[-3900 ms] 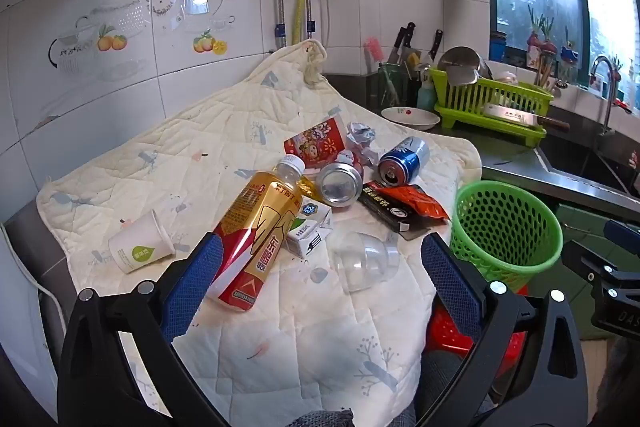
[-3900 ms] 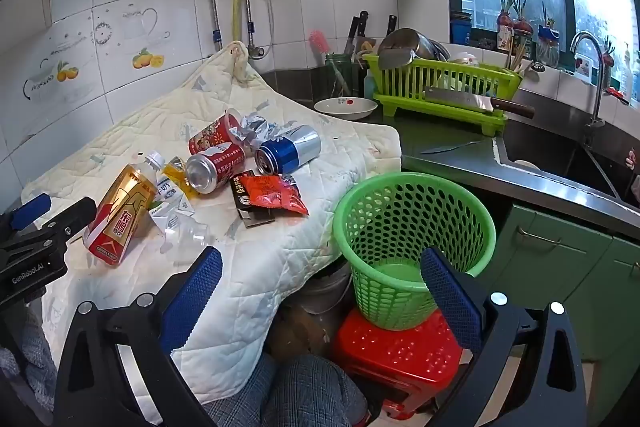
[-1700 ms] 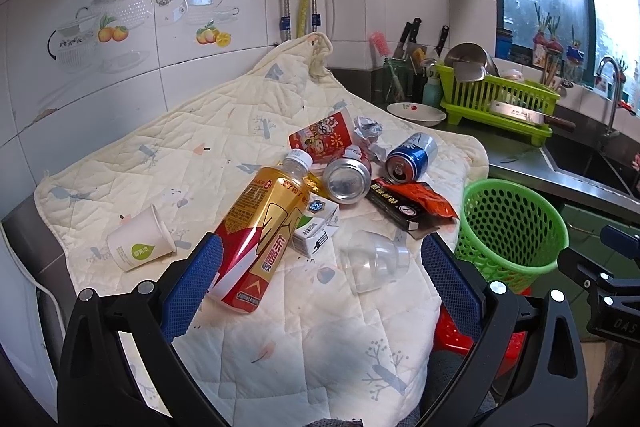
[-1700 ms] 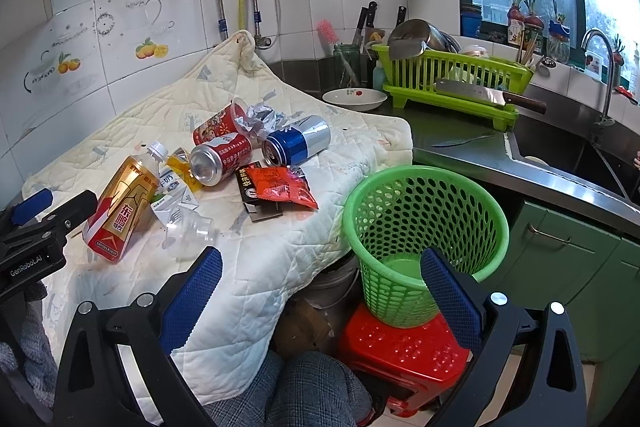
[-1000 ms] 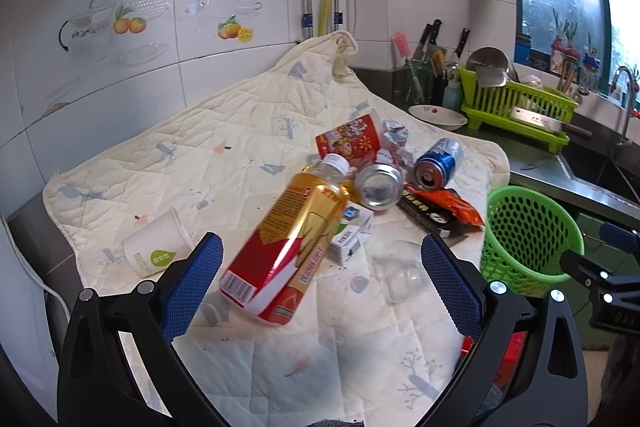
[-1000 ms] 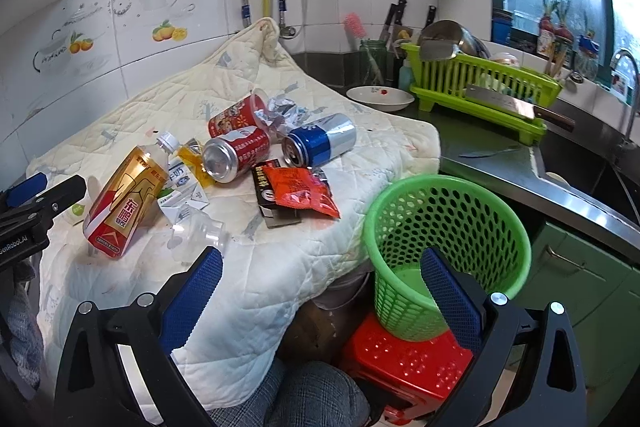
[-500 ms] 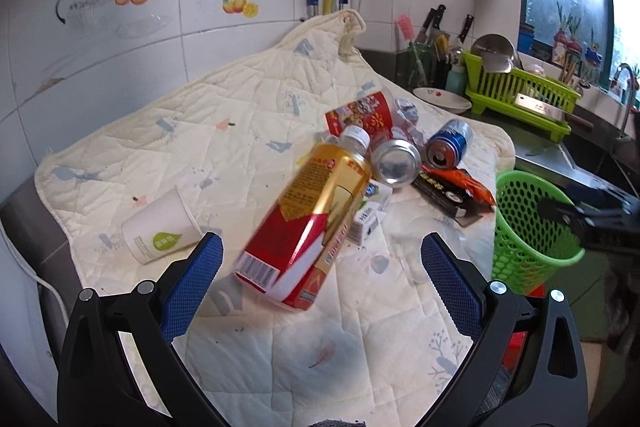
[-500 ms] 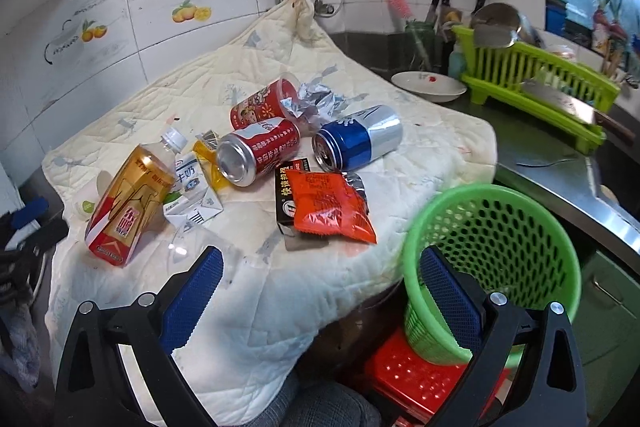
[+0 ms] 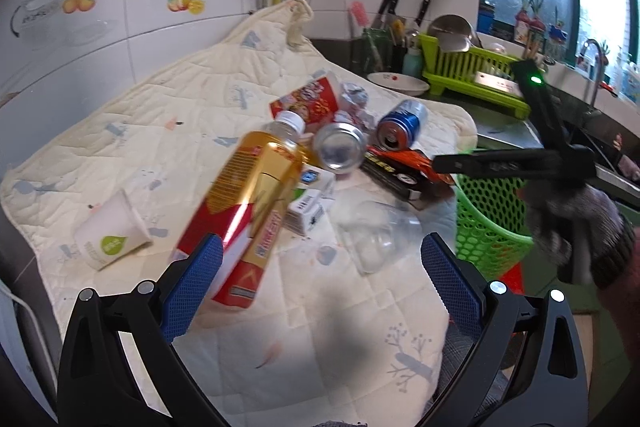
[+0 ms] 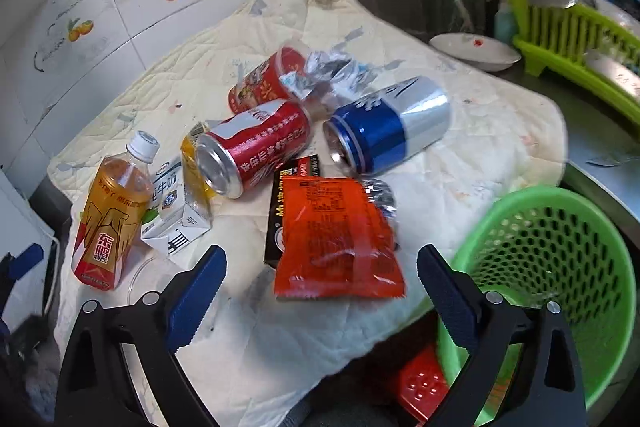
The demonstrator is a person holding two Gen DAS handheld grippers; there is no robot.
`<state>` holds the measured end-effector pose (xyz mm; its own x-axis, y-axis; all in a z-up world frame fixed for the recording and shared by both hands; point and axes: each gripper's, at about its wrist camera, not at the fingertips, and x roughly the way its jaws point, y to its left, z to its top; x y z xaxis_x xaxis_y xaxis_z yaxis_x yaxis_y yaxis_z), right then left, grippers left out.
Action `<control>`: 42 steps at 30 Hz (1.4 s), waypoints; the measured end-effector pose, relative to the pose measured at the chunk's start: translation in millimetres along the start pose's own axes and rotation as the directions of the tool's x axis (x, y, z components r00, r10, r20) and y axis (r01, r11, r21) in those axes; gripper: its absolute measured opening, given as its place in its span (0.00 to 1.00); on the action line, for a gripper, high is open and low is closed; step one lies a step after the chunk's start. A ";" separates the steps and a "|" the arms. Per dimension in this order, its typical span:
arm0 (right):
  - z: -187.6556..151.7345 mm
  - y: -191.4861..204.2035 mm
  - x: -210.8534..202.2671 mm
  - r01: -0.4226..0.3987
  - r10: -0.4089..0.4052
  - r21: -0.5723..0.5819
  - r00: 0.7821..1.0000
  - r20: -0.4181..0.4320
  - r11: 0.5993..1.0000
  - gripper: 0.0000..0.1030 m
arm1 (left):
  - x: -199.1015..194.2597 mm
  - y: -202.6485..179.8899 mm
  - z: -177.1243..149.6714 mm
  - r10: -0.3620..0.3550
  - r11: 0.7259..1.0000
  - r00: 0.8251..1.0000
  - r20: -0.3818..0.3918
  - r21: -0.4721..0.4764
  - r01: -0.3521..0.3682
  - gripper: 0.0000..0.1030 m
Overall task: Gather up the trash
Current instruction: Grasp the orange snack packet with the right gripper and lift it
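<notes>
My right gripper hangs over the orange snack packet, jaws wide but just starting to close, pads not on it yet, nothing held. My left gripper is spread wide and empty too, low over the quilted cloth, with the foot of the yellow drink bottle just inside its left pad.

Progress: I'd say we're at the very start. The green basket, off the cloth's right edge on a red stool, looks empty as far as I can see through the blur. Everything is still out: red can, blue-and-silver can, milk carton, paper cup, clear plastic cup.

Writing: the bottle reads 东鹏, the carton 牛奶. The packet's print is too small to make out.
</notes>
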<state>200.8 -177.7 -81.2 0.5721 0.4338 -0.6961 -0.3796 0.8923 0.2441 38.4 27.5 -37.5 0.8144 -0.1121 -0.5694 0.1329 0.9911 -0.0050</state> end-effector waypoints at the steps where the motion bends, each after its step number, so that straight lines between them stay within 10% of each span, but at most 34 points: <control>1: 1.8 -1.5 5.0 0.005 -0.005 -0.004 1.000 -0.007 1.000 0.87 | 1.8 -2.0 -0.1 -0.005 1.000 1.000 -0.002 0.003 0.005 0.95; 42: 10.8 -23.7 51.3 -0.115 0.115 0.007 0.991 -0.072 0.993 0.65 | 97.5 -42.2 5.9 -0.203 0.979 0.958 -0.201 -0.034 0.200 0.64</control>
<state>247.0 -175.3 -115.4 0.4708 0.5237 -0.7100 -0.4377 0.8374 0.3275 115.5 -25.6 -87.9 0.6399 -0.2939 -0.7100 0.2741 0.9505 -0.1464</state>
